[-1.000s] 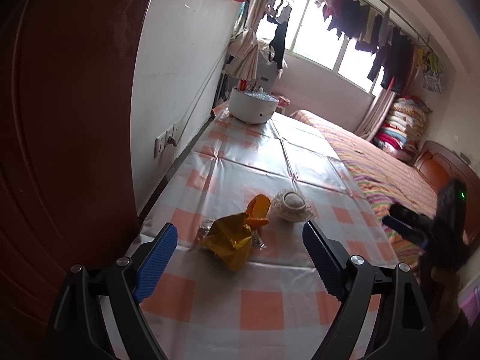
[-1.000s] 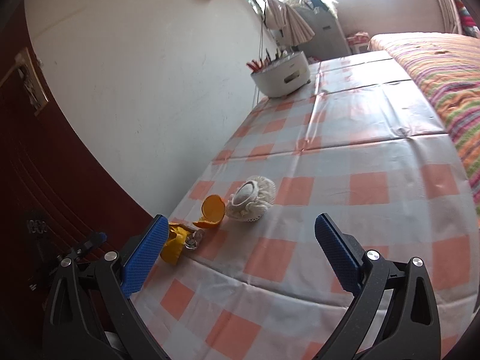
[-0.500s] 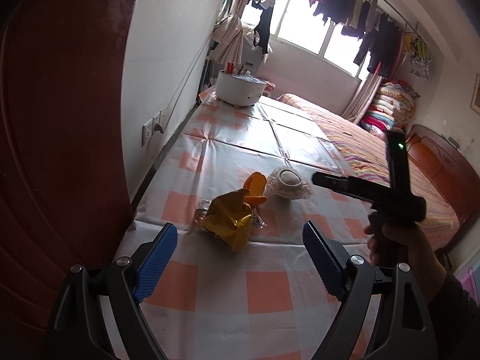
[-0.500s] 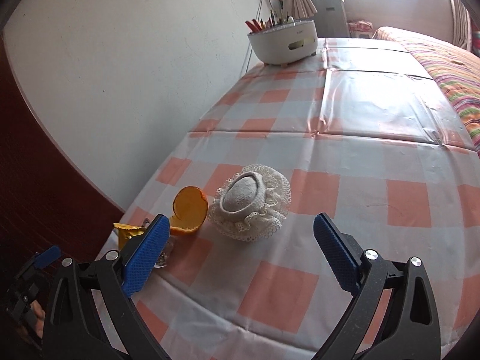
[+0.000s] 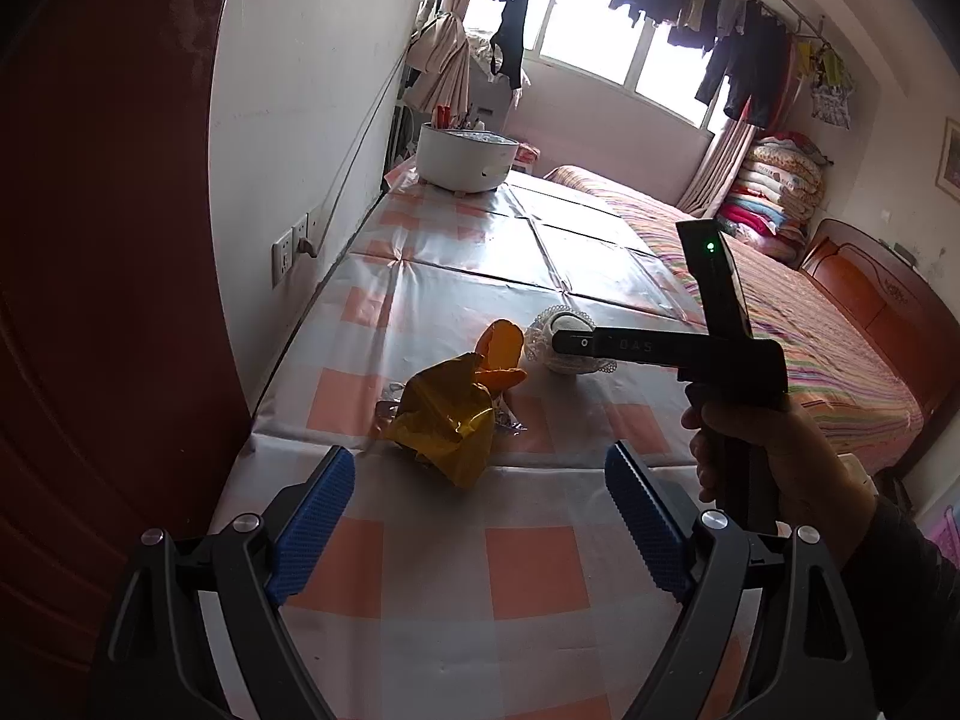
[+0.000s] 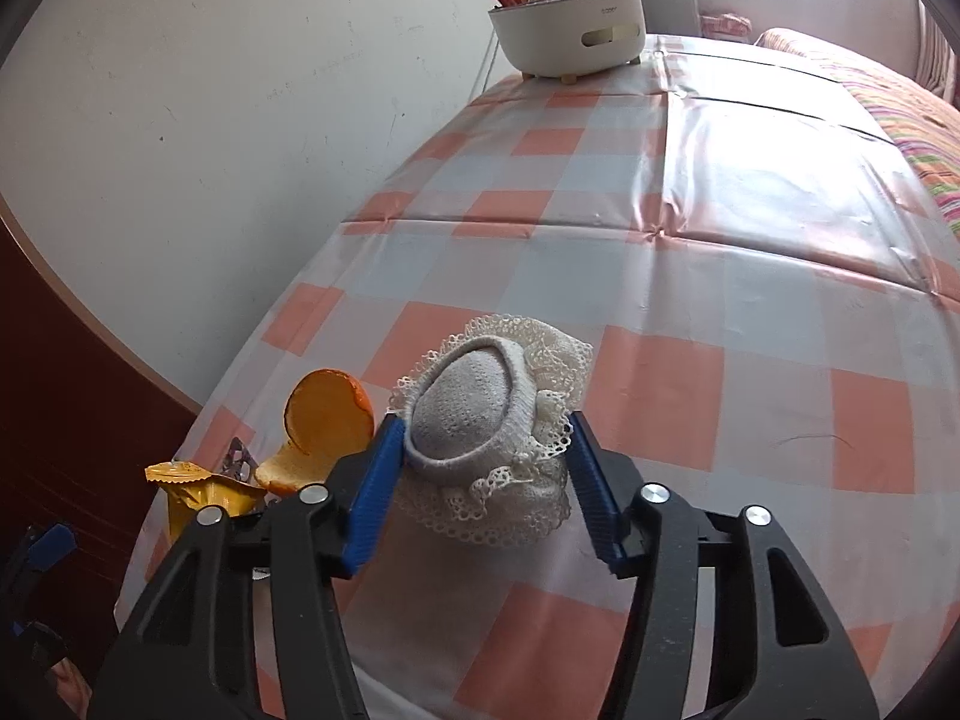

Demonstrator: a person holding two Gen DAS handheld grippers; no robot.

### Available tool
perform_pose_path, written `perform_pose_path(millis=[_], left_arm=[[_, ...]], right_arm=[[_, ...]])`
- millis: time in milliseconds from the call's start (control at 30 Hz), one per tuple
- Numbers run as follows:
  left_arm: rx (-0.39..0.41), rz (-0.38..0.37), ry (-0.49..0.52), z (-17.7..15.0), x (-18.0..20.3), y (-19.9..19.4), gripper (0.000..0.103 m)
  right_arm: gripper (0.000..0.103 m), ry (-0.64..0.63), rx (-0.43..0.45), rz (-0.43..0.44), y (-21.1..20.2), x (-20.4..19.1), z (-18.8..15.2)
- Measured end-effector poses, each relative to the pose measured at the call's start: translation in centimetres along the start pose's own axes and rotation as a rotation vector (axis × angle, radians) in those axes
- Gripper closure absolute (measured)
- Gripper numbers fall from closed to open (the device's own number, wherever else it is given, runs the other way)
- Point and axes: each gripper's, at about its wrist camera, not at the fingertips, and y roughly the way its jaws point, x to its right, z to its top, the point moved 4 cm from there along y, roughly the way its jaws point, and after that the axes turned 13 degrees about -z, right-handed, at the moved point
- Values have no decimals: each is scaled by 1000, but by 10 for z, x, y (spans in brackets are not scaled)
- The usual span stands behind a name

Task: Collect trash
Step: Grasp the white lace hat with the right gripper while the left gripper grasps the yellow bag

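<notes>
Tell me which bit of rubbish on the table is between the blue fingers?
The white lacy ball. It sits between the right gripper's closing blue fingers, whereas the orange peel and yellow wrapper lie off to its left, outside them.

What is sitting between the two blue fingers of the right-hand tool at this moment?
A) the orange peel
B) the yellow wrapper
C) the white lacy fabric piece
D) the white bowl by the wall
C: in the right wrist view the white lacy fabric piece sits between the right gripper pads, whose jaws have just been closing around it.
</notes>
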Motion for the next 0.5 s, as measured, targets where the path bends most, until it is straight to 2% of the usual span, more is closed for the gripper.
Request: perform_pose_path(millis=[167, 500], left_arm=[[-4, 0, -11, 0, -1, 1, 20], [1, -10, -51, 6, -3, 15, 20]], right_arm=[[62, -37, 61, -13, -12, 0, -2], [62, 15, 151, 39, -65, 31, -7]])
